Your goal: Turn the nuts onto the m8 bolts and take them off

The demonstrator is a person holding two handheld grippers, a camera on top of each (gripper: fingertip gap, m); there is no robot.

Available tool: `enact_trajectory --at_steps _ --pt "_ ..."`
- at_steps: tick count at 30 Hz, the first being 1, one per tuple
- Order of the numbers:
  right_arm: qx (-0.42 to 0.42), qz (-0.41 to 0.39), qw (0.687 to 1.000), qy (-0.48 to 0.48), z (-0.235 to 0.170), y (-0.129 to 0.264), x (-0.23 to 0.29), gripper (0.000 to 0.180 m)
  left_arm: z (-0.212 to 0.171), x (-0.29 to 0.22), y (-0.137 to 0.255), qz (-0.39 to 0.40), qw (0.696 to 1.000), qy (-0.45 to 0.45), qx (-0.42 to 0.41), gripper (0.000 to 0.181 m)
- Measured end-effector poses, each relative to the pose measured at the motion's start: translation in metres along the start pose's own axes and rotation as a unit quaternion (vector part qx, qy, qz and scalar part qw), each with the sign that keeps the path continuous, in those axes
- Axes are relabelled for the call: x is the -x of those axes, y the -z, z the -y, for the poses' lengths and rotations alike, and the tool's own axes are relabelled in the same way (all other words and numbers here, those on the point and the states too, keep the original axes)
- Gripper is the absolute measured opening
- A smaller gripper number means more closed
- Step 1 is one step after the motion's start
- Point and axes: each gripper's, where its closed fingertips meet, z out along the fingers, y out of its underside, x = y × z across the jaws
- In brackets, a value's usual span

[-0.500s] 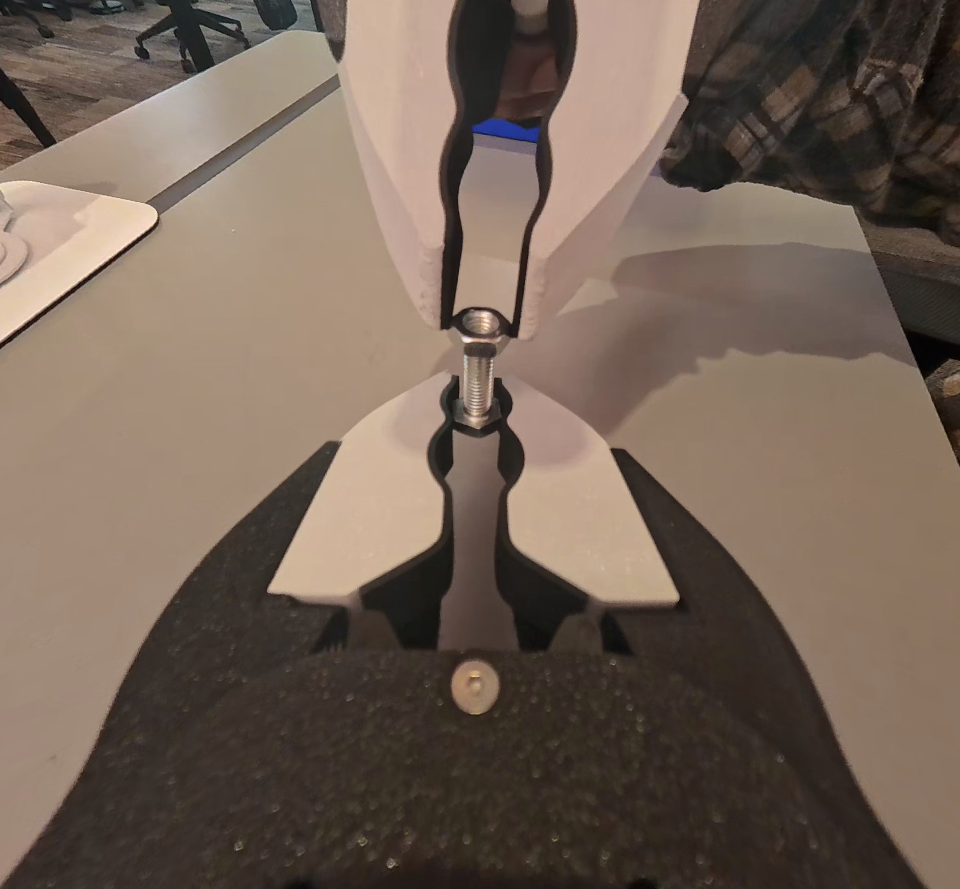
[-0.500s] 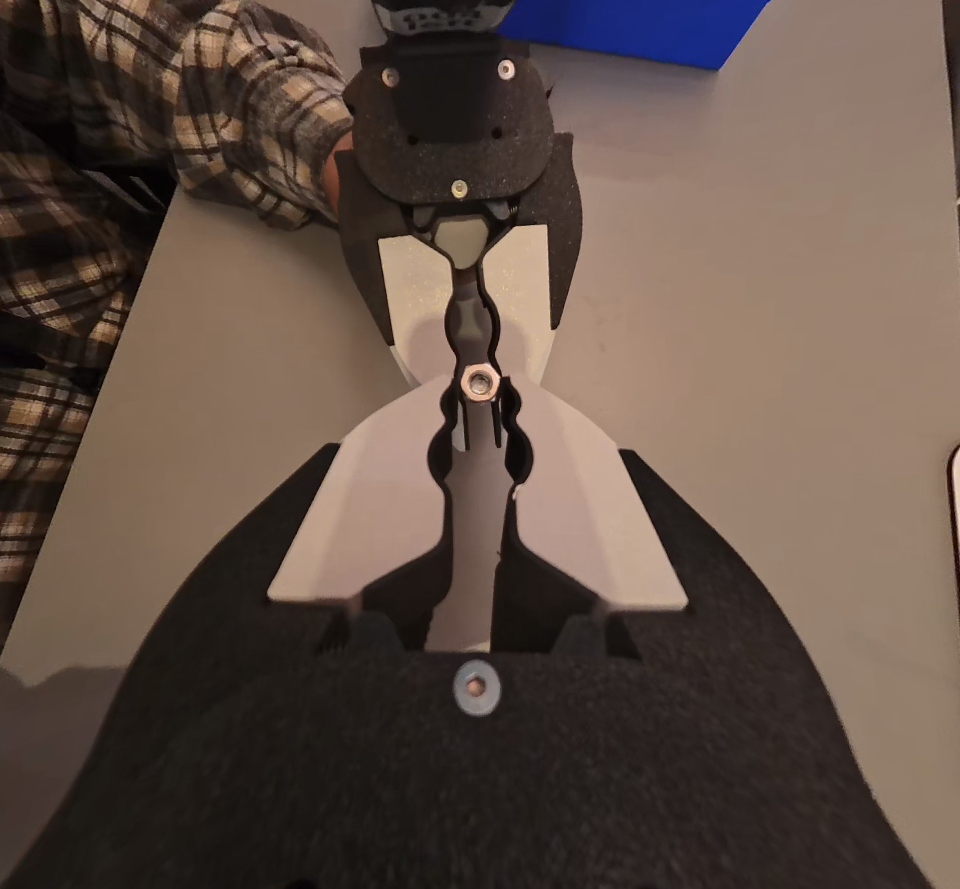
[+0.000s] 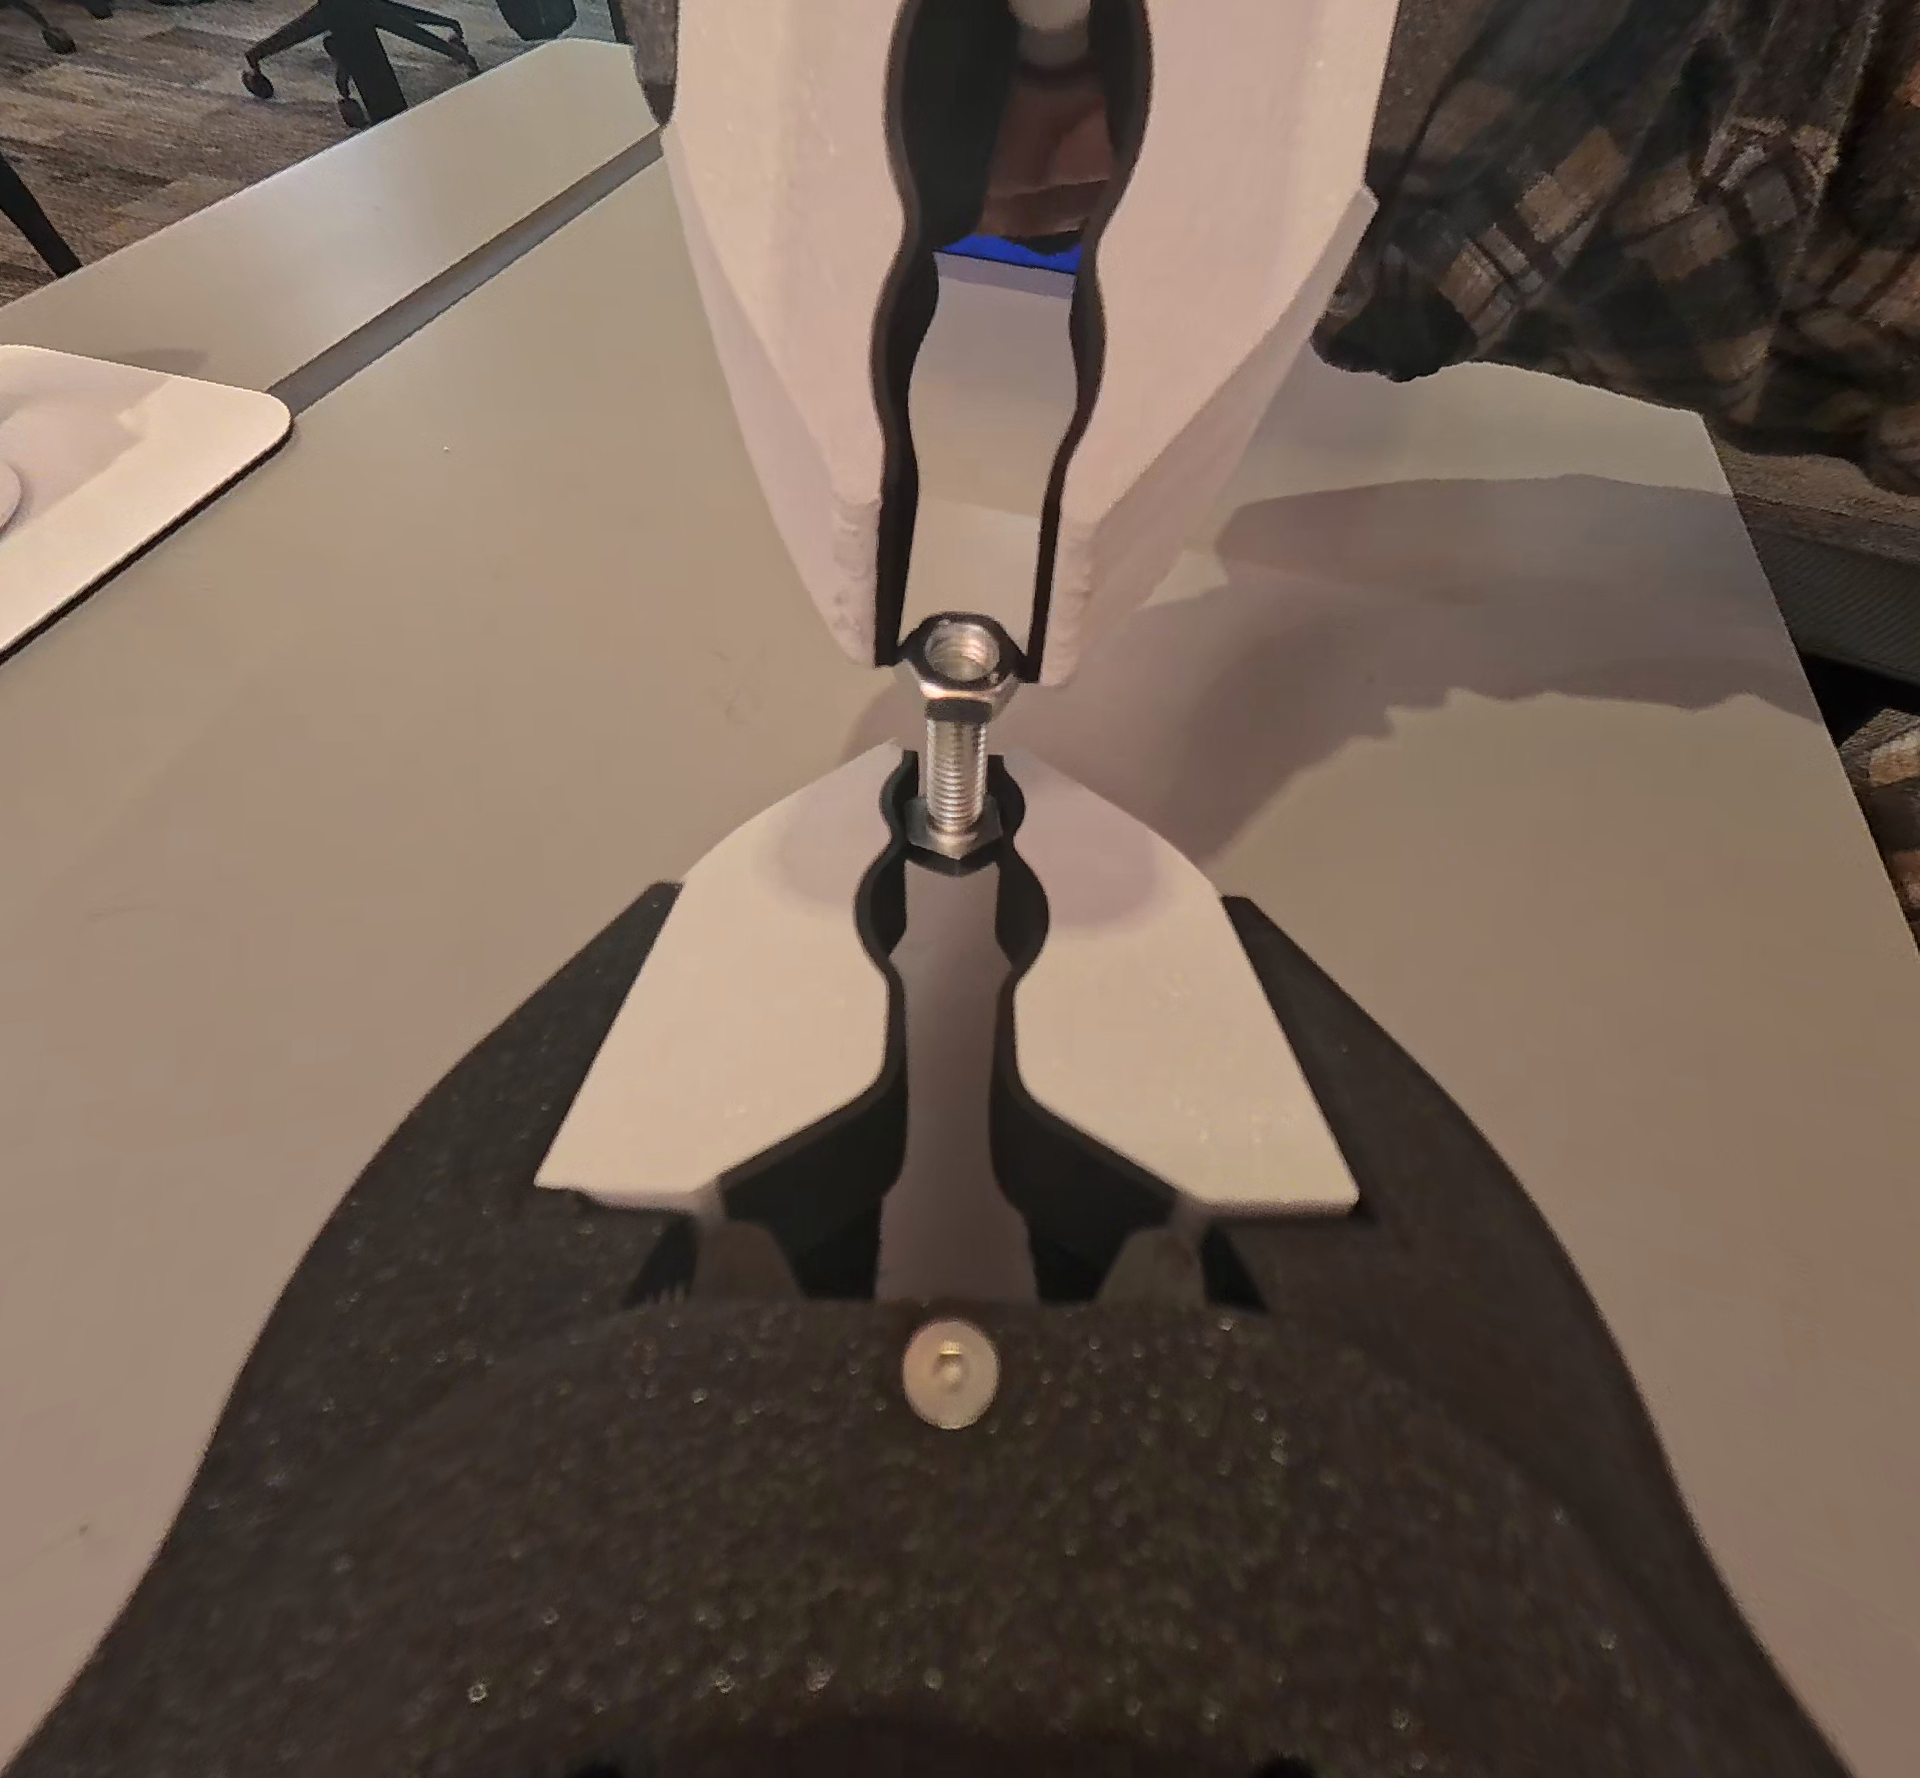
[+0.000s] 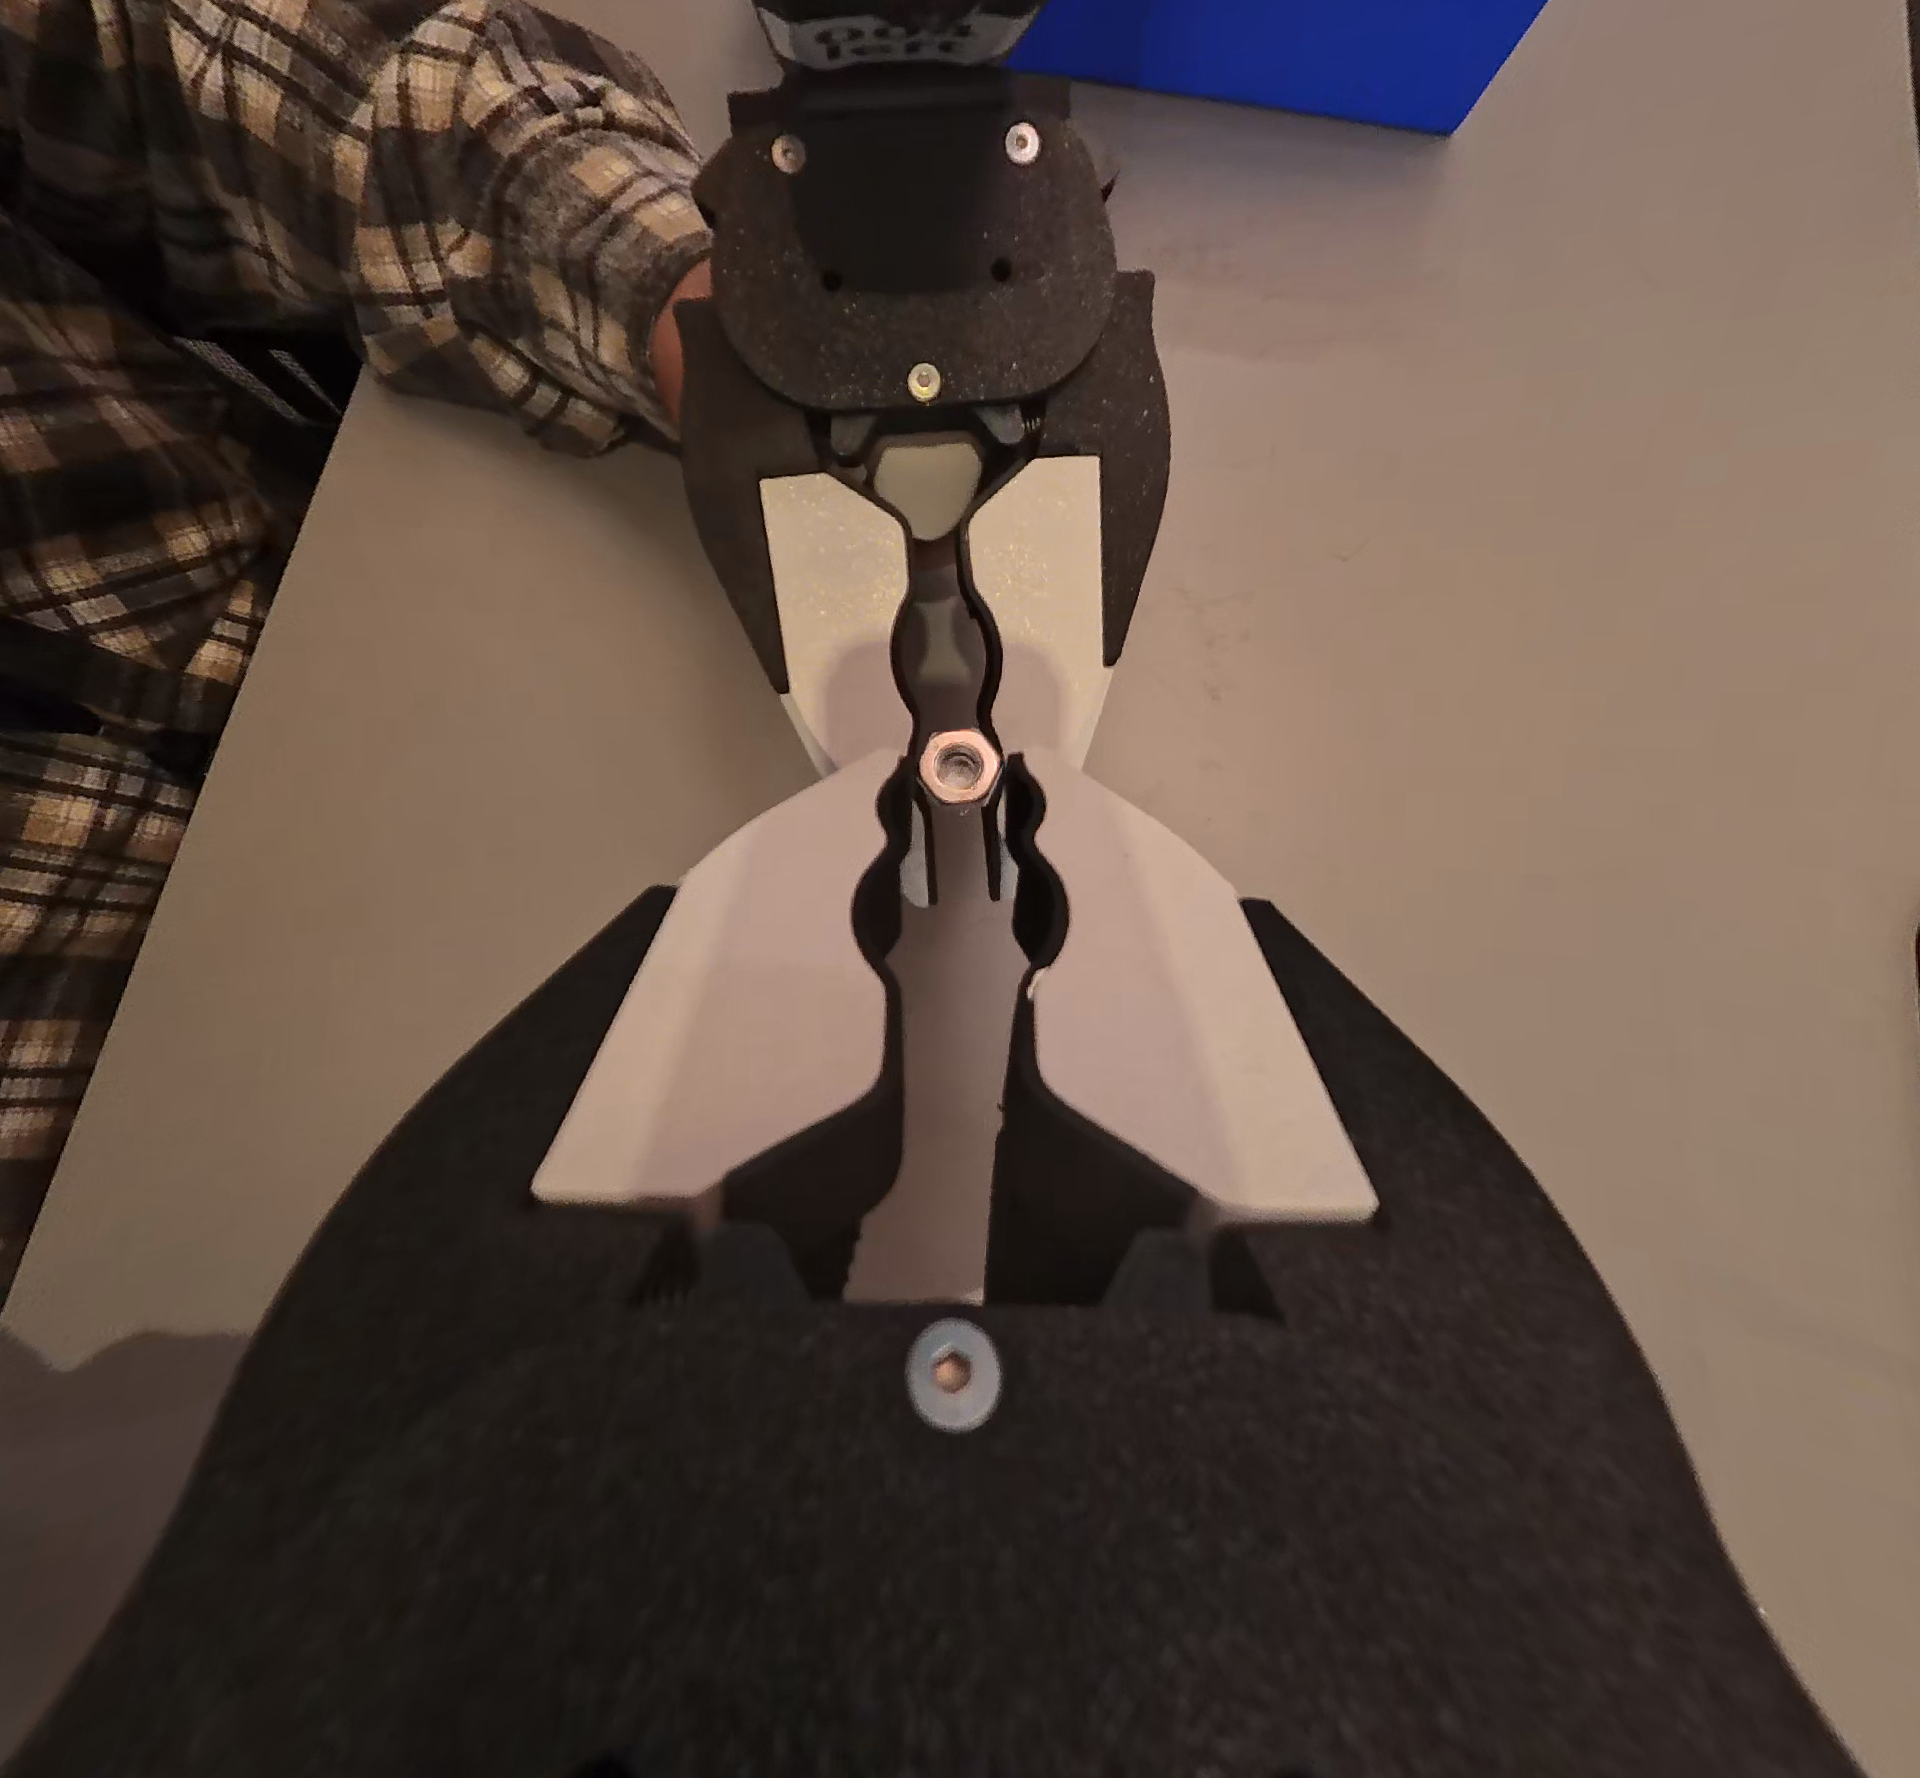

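At frame centre, our left tongs (image 3: 951,829) clamp the bolt (image 3: 948,783) by its head; our right tongs (image 4: 958,819) pinch the nut (image 3: 958,666) at its tip. Any tilt could cross-thread it.

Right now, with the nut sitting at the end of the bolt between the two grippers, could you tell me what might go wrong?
1. The nut sits only at the very tip of the bolt, so it may cross-thread or fall off if tilted.
2. The right gripper pinches the nut just at its fingertips; turning could make it slip out.
3. The left gripper holds the bolt by its head alone, so the bolt could twist or tilt under load.
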Motion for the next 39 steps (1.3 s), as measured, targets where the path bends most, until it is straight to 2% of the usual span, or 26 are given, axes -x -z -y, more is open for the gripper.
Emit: enact_trajectory --at_steps 14,19,24,30,39 --pt "-0.014 -0.005 1.000 0.000 0.002 0.007 -0.001 0.021 0.001 0.000 0.001 0.000 1.000 0.001 -0.001 0.012" --pt "-0.111 -0.015 0.993 -0.031 0.016 0.020 -0.005 0.023 0.001 0.000 0.002 0.001 1.000 0.001 -0.004 0.012" --pt "-0.263 -0.034 0.960 -0.089 0.023 0.028 -0.014 0.022 0.003 -0.001 0.003 -0.002 1.000 0.005 -0.011 0.012" --pt "-0.308 -0.060 0.946 -0.079 0.020 0.023 -0.016 0.013 0.003 0.000 0.003 -0.002 1.000 0.009 -0.014 0.012" --pt "-0.307 -0.059 0.945 -0.096 0.014 0.012 -0.022 0.022 0.004 0.001 0.005 -0.002 1.000 0.014 -0.019 0.012"
